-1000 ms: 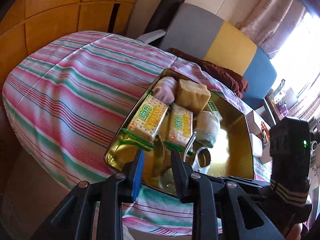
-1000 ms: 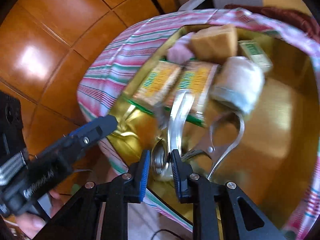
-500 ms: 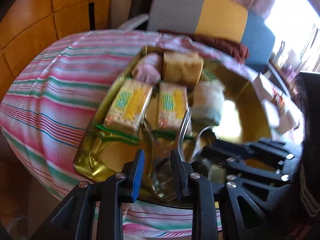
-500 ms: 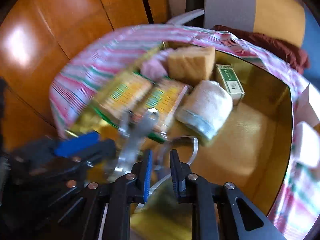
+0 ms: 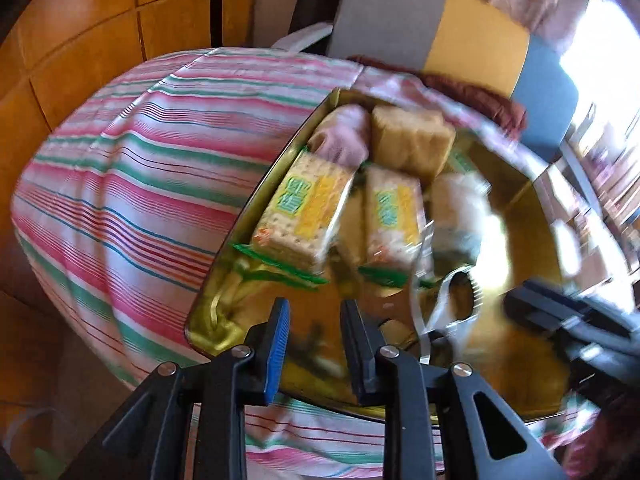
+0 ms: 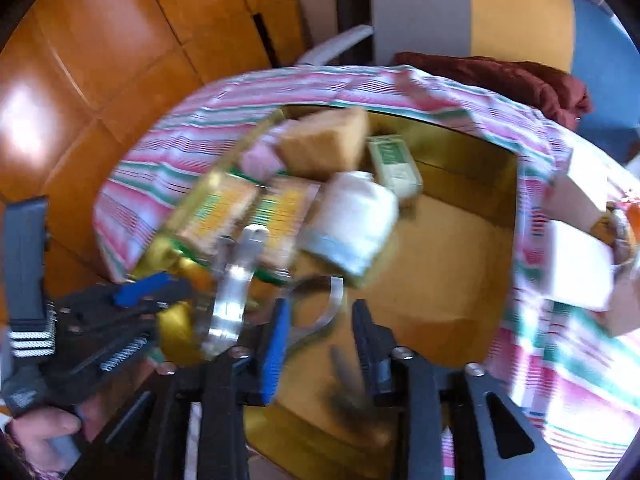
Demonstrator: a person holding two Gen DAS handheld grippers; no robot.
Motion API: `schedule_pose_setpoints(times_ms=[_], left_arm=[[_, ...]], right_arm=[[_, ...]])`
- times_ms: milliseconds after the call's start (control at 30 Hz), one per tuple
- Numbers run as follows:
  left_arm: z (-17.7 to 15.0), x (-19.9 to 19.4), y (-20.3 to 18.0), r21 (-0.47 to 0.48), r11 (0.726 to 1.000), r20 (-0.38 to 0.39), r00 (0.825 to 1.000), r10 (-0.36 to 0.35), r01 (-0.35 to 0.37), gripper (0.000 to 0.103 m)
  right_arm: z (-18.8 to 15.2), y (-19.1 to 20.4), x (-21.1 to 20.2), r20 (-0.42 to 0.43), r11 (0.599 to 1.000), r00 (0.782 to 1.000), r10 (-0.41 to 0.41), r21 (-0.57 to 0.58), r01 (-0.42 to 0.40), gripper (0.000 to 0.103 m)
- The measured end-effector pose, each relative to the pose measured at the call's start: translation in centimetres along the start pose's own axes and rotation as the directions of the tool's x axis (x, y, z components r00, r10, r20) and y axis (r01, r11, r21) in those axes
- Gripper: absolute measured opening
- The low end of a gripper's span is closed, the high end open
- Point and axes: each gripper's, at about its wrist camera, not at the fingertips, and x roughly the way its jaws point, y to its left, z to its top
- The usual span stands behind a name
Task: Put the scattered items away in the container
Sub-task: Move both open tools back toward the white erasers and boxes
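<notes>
Right claw [image 6: 320, 336] was opening over the gold tray [image 6: 460, 280], nothing visibly between its fingers, so basically a release. The metal opener [image 6: 236, 280] lay inside by the cracker packs [image 6: 224, 208]. Left claw [image 5: 314, 344] hung part-open and empty over the near rim. Best bet: back straight off without snagging that opener.

right gripper [image 6: 320, 344] opening, tongs [image 6: 236, 280] released (blurred)

A striped cloth [image 5: 132, 184] (pink, green and white) covers the table. Behind it stands a chair [image 5: 436, 36] with grey, yellow and blue panels, a dark red cloth [image 6: 504, 76] bunched on its seat. Orange tiles [image 6: 80, 60] cover the floor.
</notes>
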Motion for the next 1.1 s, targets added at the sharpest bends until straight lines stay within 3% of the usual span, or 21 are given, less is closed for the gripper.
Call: schedule_pose_setpoints(times_ms=[267, 367, 600, 800, 1100], left_arm=[[-0.7, -2.1, -3.1, 0.038, 0.996, 0.081, 0.993, -0.089, 0.086, 0.028], [-1.5, -2.8, -5.6, 0.095, 0.985, 0.083, 0.985, -0.152, 0.144, 0.028], [-3.3, -2.9, -12.8, 0.26, 0.938, 0.028, 0.969, -0.244, 0.229, 0.038], [-4.9, -2.1, -19.0, 0.372, 0.884, -0.065, 0.958, -0.28, 0.283, 0.038], [-7.7, -1.6, -25.0, 0.483, 0.812, -0.122, 0.943, -0.31, 0.329, 0.038]], right_arm=[[-1.4, 0.4, 0.1, 0.006, 1.0, 1.0, 0.02, 0.024, -0.02, 0.047], [-2.3, -1.2, -1.7, 0.059, 0.997, 0.998, 0.012, 0.071, -0.016, 0.056], [-4.4, -7.3, -6.3, 0.16, 0.971, 0.985, -0.065, 0.239, 0.026, 0.062], [-7.3, -13.6, -9.2, 0.172, 0.917, 0.968, -0.181, 0.386, 0.103, 0.067], [-13.1, -23.5, -10.9, 0.104, 0.776, 0.956, -0.275, 0.61, 0.157, 0.069]])
